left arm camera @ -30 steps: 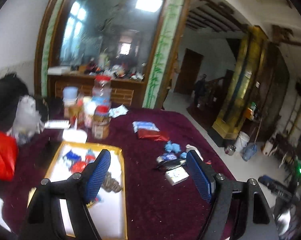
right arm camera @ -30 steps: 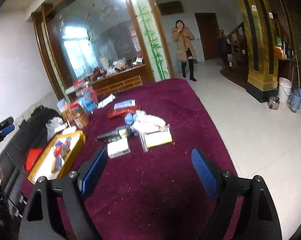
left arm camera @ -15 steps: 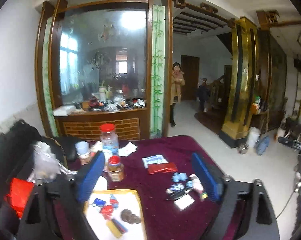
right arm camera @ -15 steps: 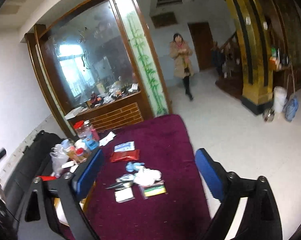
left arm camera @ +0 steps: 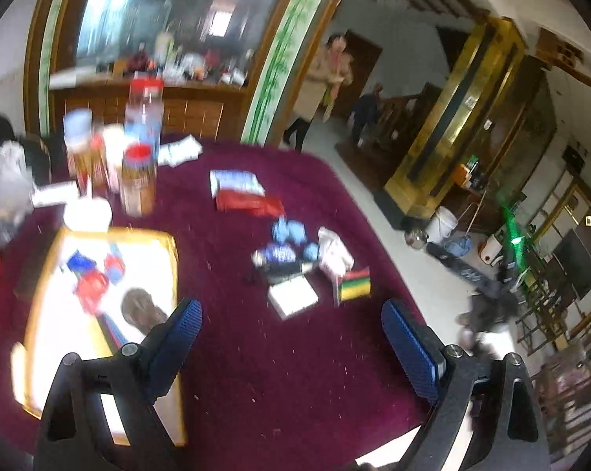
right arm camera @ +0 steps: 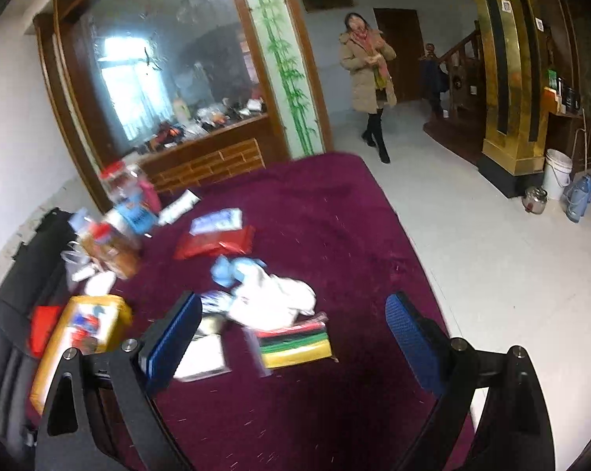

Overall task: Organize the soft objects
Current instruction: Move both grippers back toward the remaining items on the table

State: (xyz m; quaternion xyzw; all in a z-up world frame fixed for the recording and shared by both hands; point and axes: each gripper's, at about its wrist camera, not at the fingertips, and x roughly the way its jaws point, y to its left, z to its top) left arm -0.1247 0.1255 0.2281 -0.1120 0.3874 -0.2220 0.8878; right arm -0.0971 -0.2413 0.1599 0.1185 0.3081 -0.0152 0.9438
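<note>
Heap of soft things near the middle of the table, taken here as the landmark: crumpled white cloth on top, light blue rumpled pieces touching its far edge, a small blue-and-white patterned item at its left side; too blurred to name more closely. Just beside the heap on the near side, a flat packet with red, black, green and yellow stripes, partly under the white cloth in the right wrist view. Left of that packet, a white notepad-like pad, with a dark slim object between the pad and the heap. Beyond the heap, a red flat packet with a blue-and-white packet touching its far edge. Well left of the heap, a yellow-rimmed white tray holding small red and blue bits and a brown lump, all blurred. Beyond the tray, red-lidded jars and a tall clear bottle. Table covered in dark maroon plush cloth.

Left gripper above the near part of the table, jaws spread wide, only bare maroon cloth between the blue pads. Right gripper likewise spread wide, nothing gripped; striped packet and white cloth seen in the gap, pads apart from both.

Far behind the heap, a person in a tan coat standing on the pale floor.
</note>
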